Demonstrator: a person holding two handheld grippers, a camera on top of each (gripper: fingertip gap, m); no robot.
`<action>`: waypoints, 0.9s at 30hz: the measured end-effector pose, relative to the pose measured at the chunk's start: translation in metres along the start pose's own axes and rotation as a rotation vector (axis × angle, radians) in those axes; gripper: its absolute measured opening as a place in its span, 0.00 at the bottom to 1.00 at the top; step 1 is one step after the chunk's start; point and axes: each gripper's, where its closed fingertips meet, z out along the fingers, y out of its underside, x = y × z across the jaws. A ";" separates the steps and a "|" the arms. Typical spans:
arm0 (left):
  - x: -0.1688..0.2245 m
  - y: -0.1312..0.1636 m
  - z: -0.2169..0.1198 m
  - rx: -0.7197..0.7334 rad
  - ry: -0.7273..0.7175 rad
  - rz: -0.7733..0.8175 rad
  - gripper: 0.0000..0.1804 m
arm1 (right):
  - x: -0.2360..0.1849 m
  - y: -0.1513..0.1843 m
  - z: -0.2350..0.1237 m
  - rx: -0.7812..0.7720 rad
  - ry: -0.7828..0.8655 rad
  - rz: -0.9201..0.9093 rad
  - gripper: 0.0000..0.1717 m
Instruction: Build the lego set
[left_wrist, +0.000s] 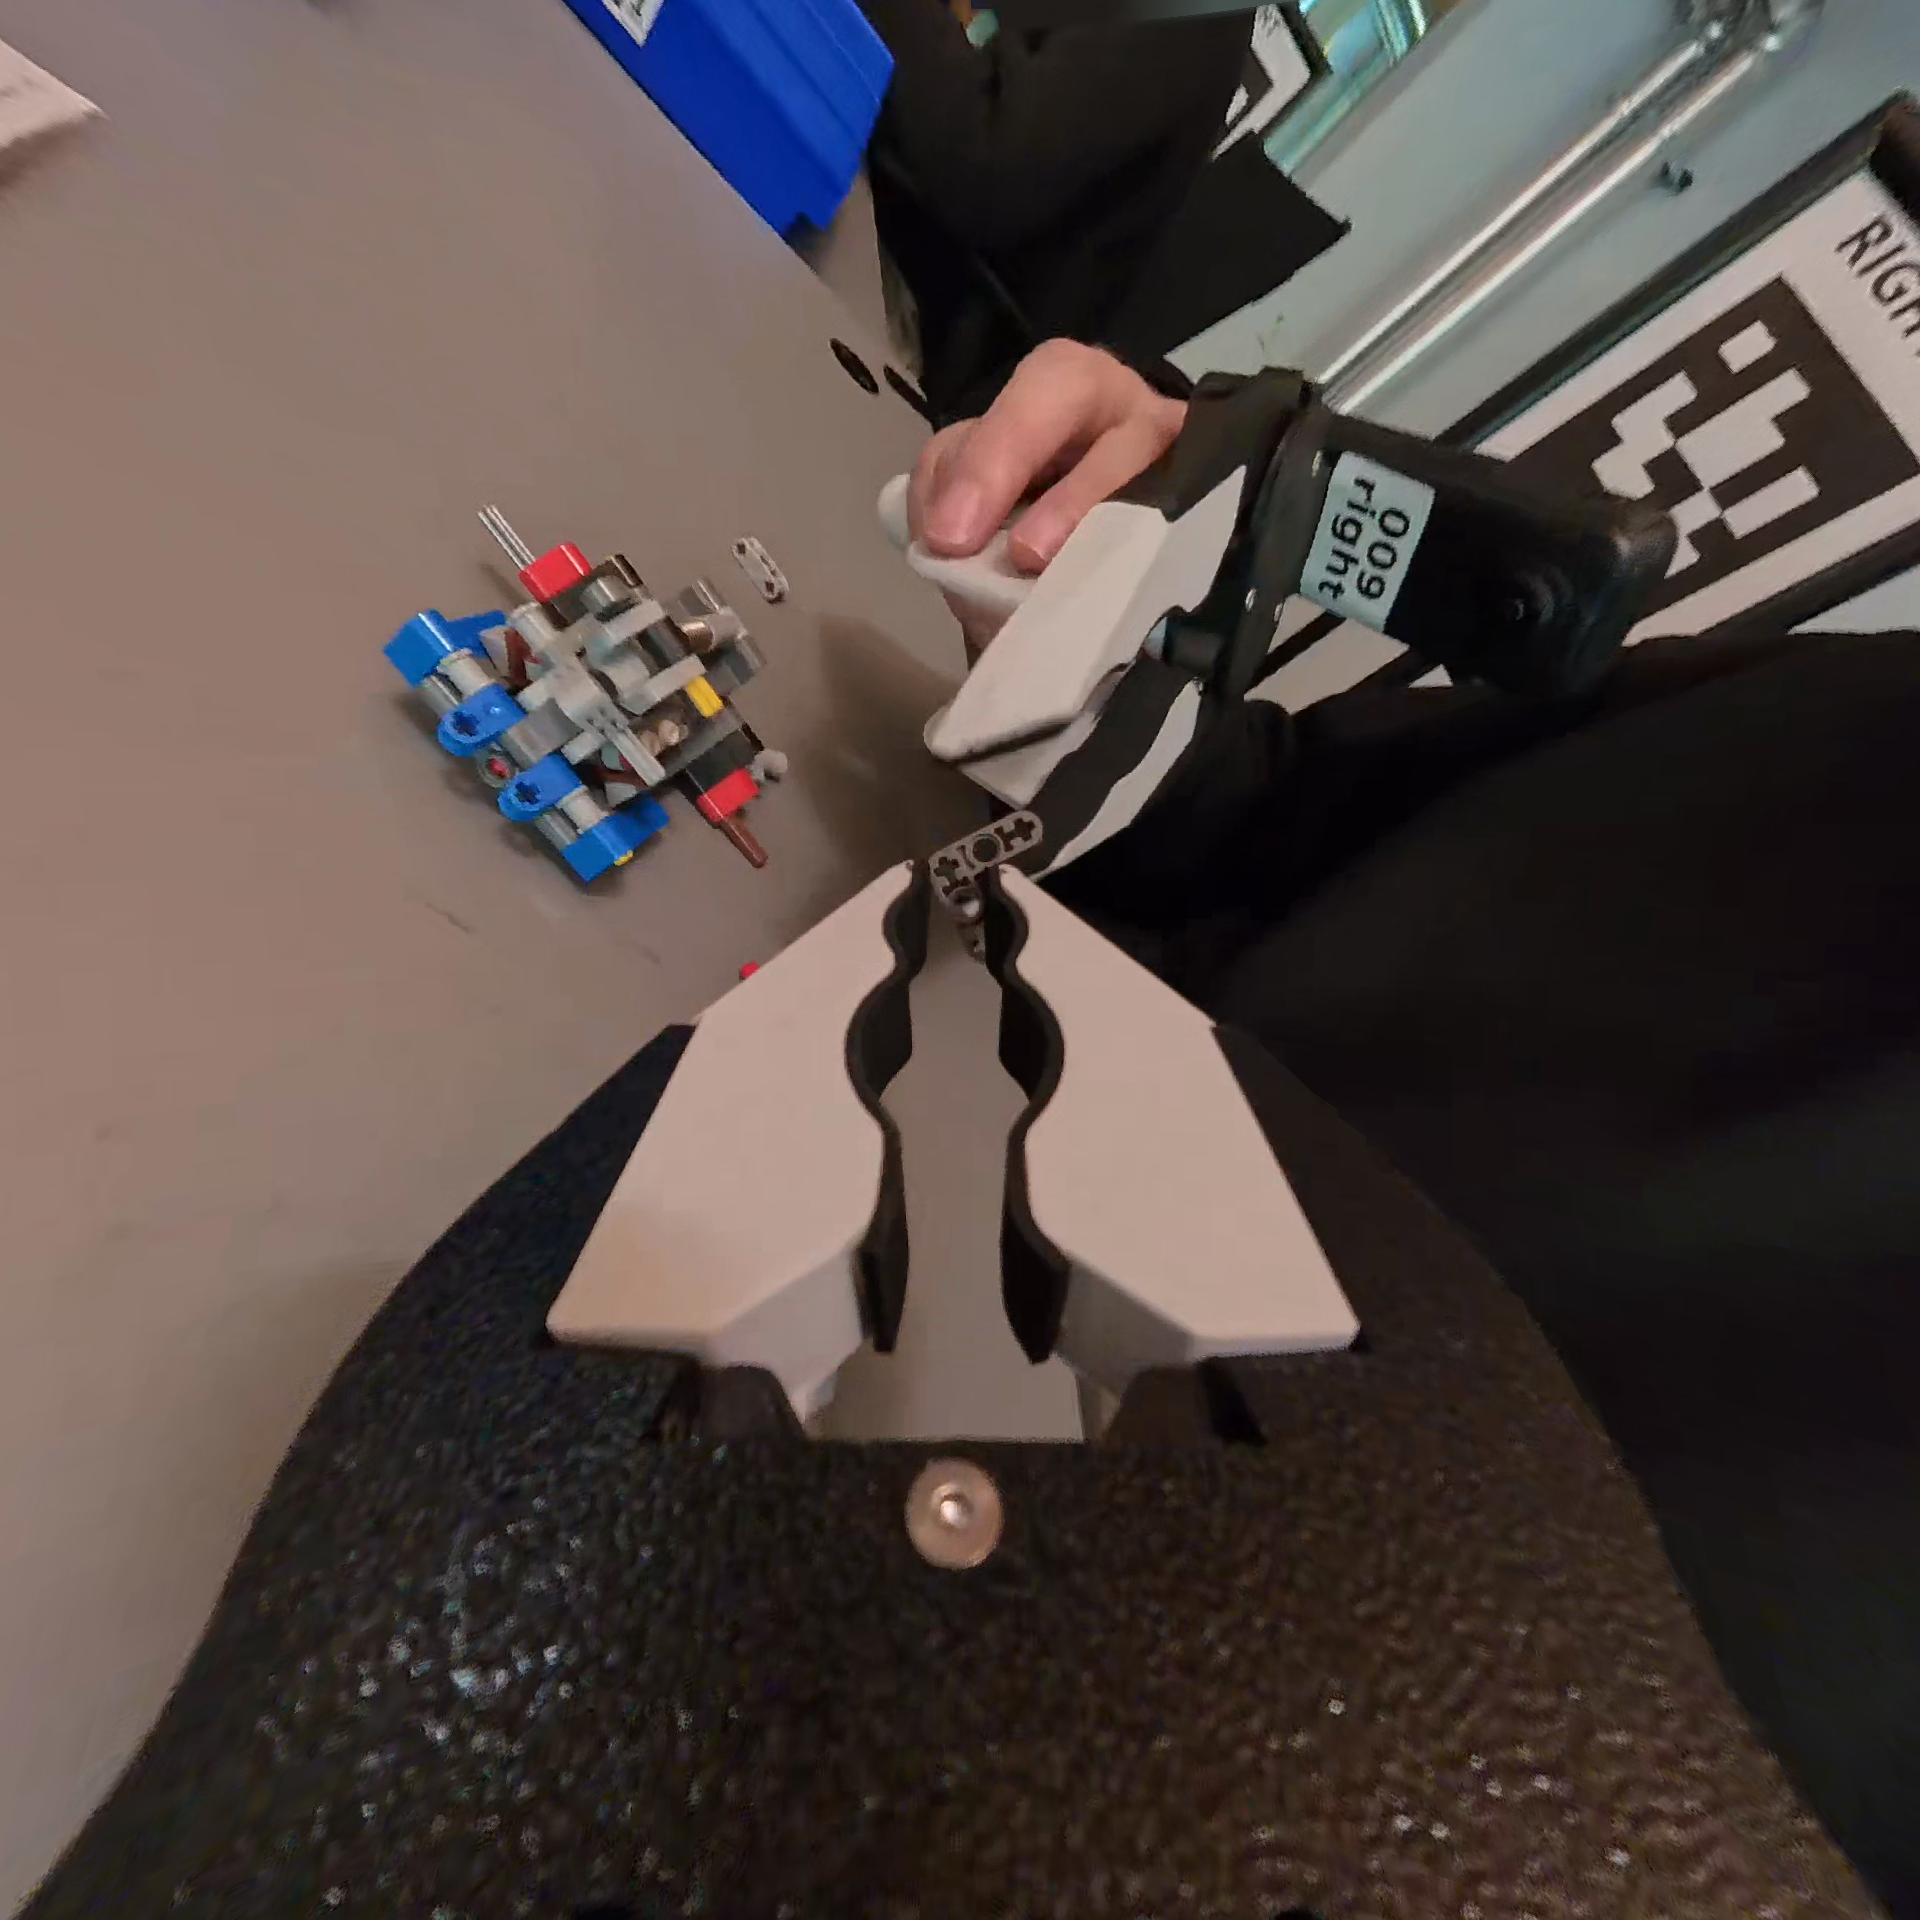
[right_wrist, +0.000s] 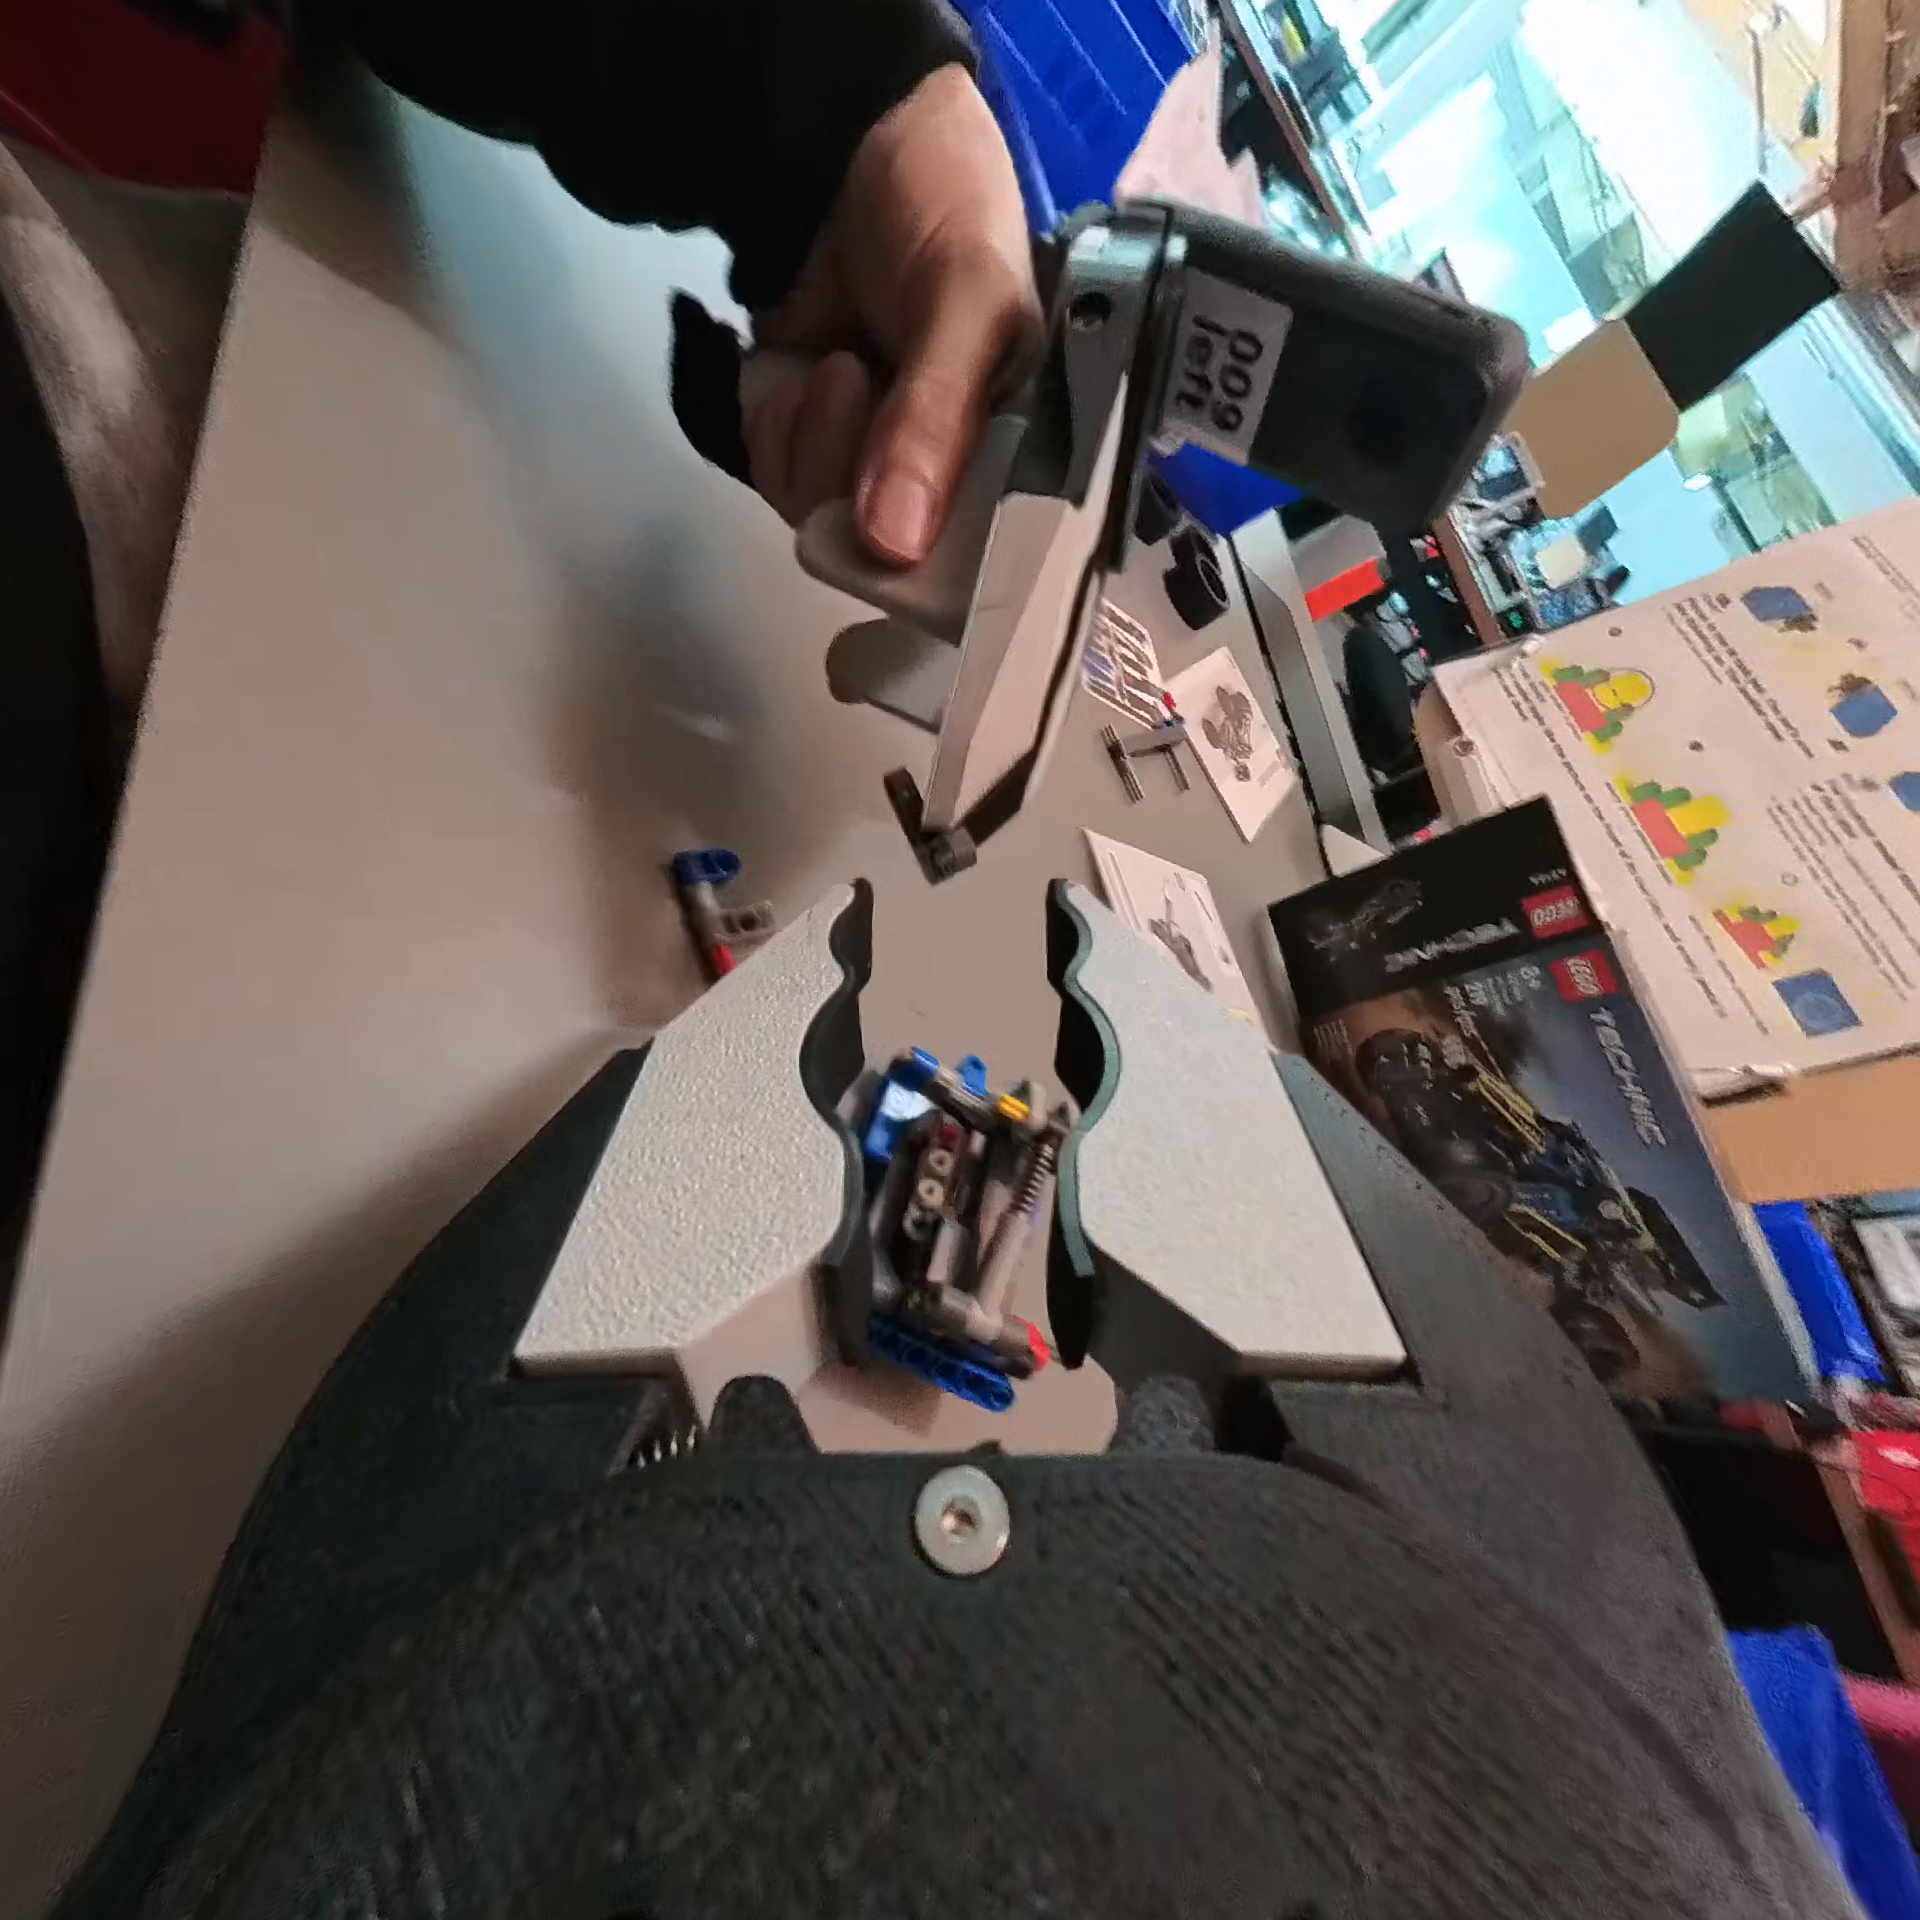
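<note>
My left gripper (left_wrist: 961, 883) is shut on a small dark grey beam with holes (left_wrist: 987, 847), which sticks out past its fingertips. The right wrist view shows the same: the left gripper's tips (right_wrist: 951, 821) pinch the dark piece (right_wrist: 935, 847) above the table. My right gripper (right_wrist: 958, 899) is open and empty, just in front of that piece. In the left wrist view its fingers (left_wrist: 1023, 717) hover close above the held beam. A blue, grey and red brick assembly (left_wrist: 582, 696) lies on the grey table (left_wrist: 312, 416). It shows through my right fingers' gap (right_wrist: 951, 1216), untouched.
A small blue and grey sub-part (right_wrist: 717, 904) and a loose grey link (left_wrist: 761, 568) lie on the table. A dark set box (right_wrist: 1507, 1060), booklets (right_wrist: 1164, 914), printed sheets (right_wrist: 1714, 779) and a black tyre (right_wrist: 1195, 566) stand to the right. A blue bin (left_wrist: 748, 94) is at the far edge. Less than 4 cm separates the two grippers' tips.
</note>
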 end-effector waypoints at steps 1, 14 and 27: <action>0.000 0.001 0.001 -0.009 -0.001 0.005 0.04 | -0.006 -0.004 0.001 0.026 -0.035 0.015 0.16; -0.005 -0.010 -0.002 -0.005 -0.401 0.666 0.07 | -0.002 0.017 -0.005 -0.045 -0.027 0.608 0.00; -0.016 -0.004 0.019 -0.129 -0.407 0.853 0.06 | -0.001 0.013 -0.010 0.032 -0.067 0.560 0.00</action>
